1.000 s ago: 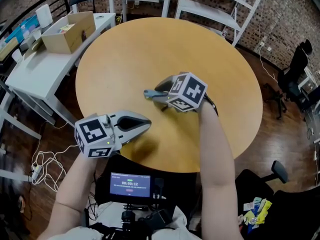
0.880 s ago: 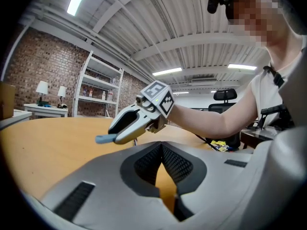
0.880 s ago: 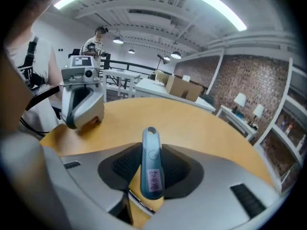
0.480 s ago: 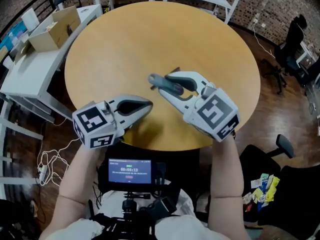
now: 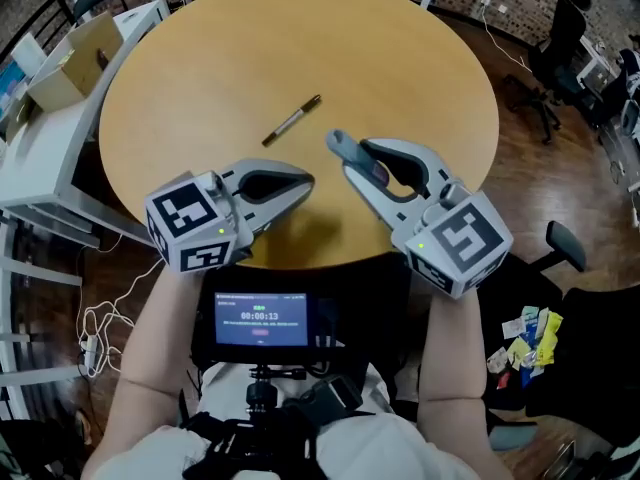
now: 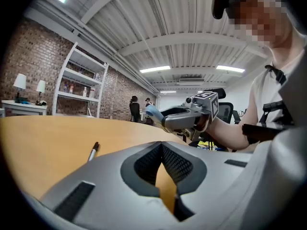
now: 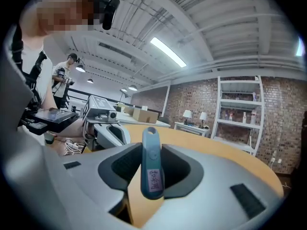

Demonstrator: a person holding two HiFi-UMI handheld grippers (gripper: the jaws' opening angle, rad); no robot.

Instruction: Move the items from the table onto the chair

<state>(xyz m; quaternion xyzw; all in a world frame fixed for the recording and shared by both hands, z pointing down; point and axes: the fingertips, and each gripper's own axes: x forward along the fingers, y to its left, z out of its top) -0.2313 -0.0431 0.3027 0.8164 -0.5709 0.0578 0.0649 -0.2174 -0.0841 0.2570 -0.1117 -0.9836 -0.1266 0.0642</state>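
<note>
The right gripper [image 5: 358,162] is clamped on a blue-grey tool [image 5: 339,147]. In the right gripper view the tool stands upright between the pads, label facing the camera, its end with the hole projecting past the jaw tips. The gripper holds the tool in the air over the near edge of the round table [image 5: 420,78], clear of the tabletop. The left gripper [image 5: 300,181] is level beside it, over the same edge. Its jaws are together with nothing between them. The two grippers are near each other but apart. A pen [image 5: 292,120] lies flat on the table beyond the left gripper, angled across the wood. Coloured packets [image 5: 522,340] lie at the edge of a black chair [image 5: 596,360] off the table's right side.
</note>
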